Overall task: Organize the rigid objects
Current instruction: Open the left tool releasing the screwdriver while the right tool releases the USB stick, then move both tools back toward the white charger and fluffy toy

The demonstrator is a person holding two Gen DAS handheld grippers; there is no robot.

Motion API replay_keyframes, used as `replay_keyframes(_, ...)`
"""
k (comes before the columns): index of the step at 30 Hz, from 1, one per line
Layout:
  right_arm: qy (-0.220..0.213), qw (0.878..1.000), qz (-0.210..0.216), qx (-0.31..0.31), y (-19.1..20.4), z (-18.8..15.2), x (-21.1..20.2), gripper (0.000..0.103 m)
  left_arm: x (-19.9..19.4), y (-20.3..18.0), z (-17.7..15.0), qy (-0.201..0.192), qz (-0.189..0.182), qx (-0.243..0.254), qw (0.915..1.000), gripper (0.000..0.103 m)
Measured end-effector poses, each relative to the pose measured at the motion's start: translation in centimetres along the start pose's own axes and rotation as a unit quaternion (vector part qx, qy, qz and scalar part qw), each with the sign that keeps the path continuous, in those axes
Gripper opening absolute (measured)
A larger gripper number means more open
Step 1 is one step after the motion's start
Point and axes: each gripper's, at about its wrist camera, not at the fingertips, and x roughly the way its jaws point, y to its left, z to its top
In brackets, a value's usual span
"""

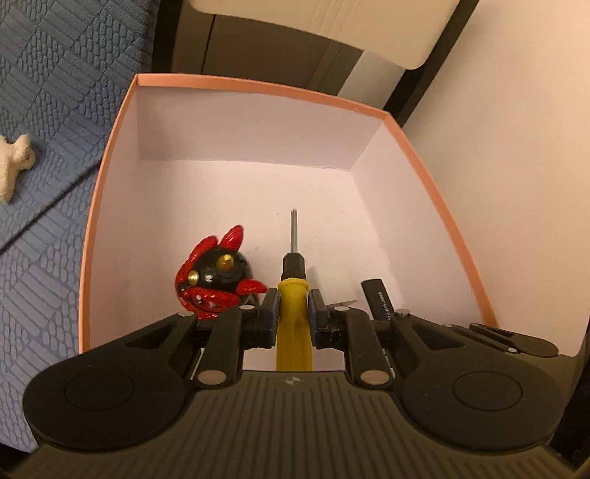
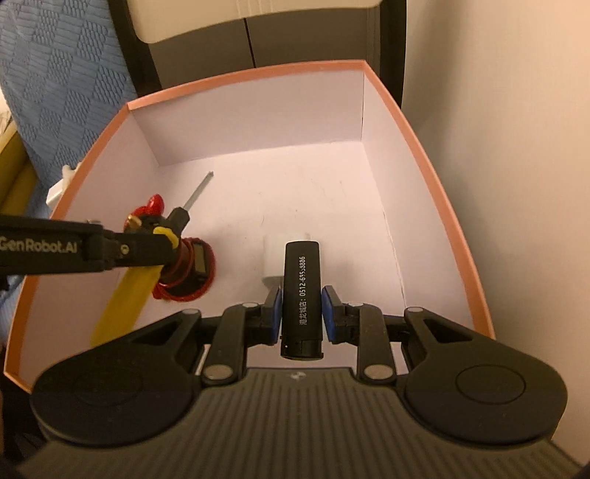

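My left gripper (image 1: 293,300) is shut on a yellow-handled screwdriver (image 1: 294,324), held inside a pink-rimmed white box (image 1: 258,88) with its metal tip pointing at the far wall. A red and black toy figure (image 1: 215,278) sits on the box floor just left of it. My right gripper (image 2: 300,300) is shut on a black lighter (image 2: 300,294) with white print, also held inside the box (image 2: 424,154). In the right wrist view the left gripper (image 2: 162,243), the screwdriver (image 2: 125,294) and the toy (image 2: 184,269) show at the left. A white block (image 2: 274,258) lies under the lighter.
Blue textured fabric (image 1: 48,121) lies left of the box, with a cream fluffy item (image 1: 13,164) on it. A pale wall (image 2: 516,147) stands right of the box. Dark furniture with a white panel (image 1: 324,25) stands behind the box.
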Motion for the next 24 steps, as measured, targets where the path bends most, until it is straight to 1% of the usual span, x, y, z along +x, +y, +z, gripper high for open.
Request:
replay_keyframes(3,0.003,1.0,0.0,0.004,0.0,0.1,0.2,0.027,0.0,0.3,-0.1,0.007,-0.009,-0.006,0.9999,0.02)
replay_keyframes(5,0.001,1.0,0.002,0.006,0.1,0.3,-0.1,0.027,-0.1,0.2,-0.2,0.009,0.0,-0.002,1.0,0.02)
replay_keyframes(9,-0.01,1.0,0.002,0.011,0.0,0.5,-1.3,0.027,-1.3,0.2,-0.3,0.001,-0.008,-0.001,1.0,0.02)
replay_keyframes(13,-0.034,0.999,0.007,0.012,0.4,1.0,-3.4,0.027,-3.4,0.1,0.1,-0.023,-0.014,0.004,0.9996,0.02)
replay_keyframes(18,-0.065,0.998,0.017,0.006,1.9,1.9,-6.1,0.027,-7.3,0.4,0.9,-0.065,-0.018,0.01,0.9977,0.02)
replay_keyframes(24,-0.107,0.994,0.028,-0.004,4.4,2.9,-9.5,0.027,-12.6,1.0,1.5,-0.12,-0.014,0.024,0.9924,0.02)
